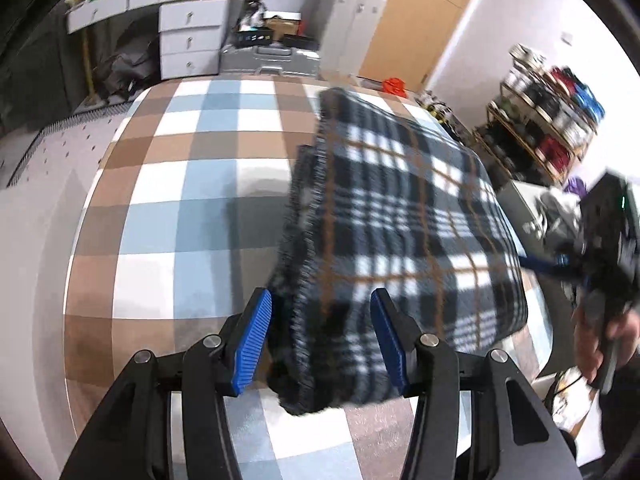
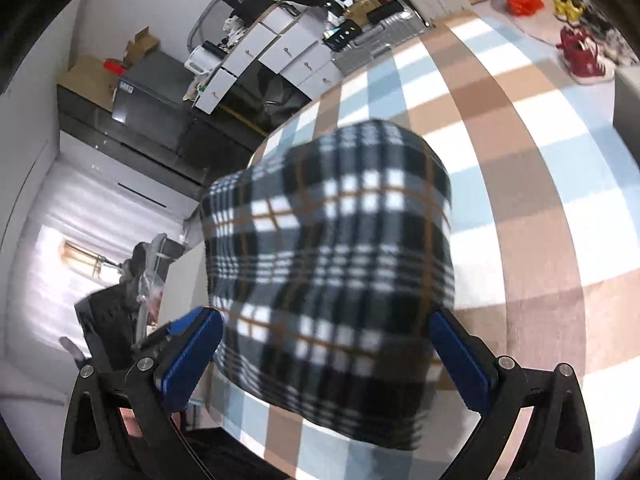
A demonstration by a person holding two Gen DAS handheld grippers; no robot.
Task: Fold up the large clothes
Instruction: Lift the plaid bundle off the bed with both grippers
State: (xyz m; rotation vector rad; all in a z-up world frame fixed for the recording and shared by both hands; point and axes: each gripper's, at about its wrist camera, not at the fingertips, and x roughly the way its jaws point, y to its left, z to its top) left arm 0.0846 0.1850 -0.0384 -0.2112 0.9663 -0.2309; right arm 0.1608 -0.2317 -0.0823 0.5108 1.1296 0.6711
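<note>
surface: checked bed cover (image 1: pixel 168 184) | on it: folded plaid garment (image 1: pixel 400 216)

A checked bedspread (image 1: pixel 180 184) covers the bed; white drawers (image 1: pixel 188 36) stand at eleven o'clock, a silver suitcase (image 1: pixel 272 60) at twelve, shelves (image 1: pixel 548 128) at two.

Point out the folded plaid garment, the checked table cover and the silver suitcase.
folded plaid garment (image 1: pixel 400 216): left wrist view, top face.
checked table cover (image 1: pixel 160 216): left wrist view, bare blue square.
silver suitcase (image 1: pixel 272 60): left wrist view, lid.
</note>
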